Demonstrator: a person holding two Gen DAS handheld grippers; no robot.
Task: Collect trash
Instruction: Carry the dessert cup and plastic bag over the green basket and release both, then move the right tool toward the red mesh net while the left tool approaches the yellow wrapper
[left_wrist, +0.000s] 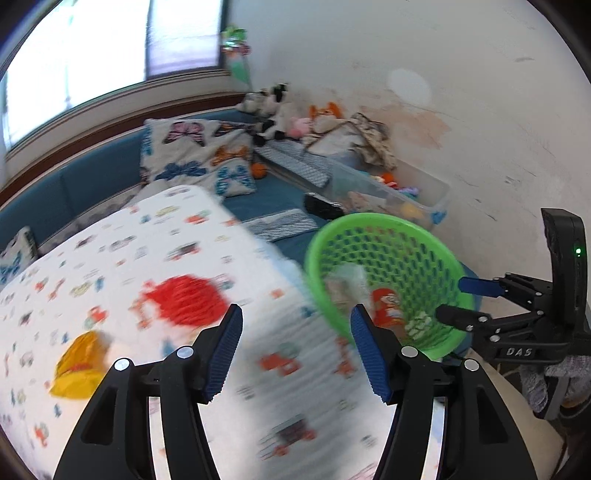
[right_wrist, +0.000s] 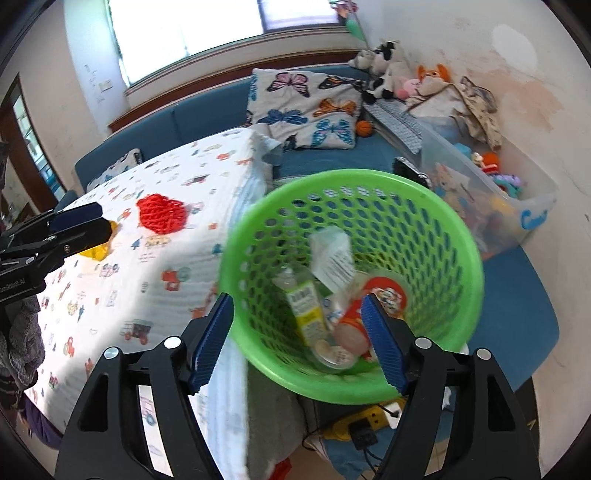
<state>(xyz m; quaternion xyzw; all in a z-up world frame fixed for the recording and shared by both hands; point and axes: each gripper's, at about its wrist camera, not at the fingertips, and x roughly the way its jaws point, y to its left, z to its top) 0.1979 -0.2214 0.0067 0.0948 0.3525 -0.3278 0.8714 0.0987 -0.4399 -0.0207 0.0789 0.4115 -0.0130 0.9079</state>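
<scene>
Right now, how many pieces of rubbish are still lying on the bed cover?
2. A yellow wrapper lies near the left gripper, and a red net sits further in on the cover. More may be hidden outside the pictures; the rest is already in the green basket.

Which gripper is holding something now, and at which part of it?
Neither. The left gripper is open over the printed bedsheet. The right gripper is open around the green basket's near rim, fingers not pressing it.

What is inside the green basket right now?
The green basket holds a green-and-yellow carton, a white printed wrapper and a red-and-white packet. Anything beneath them is covered.
</scene>
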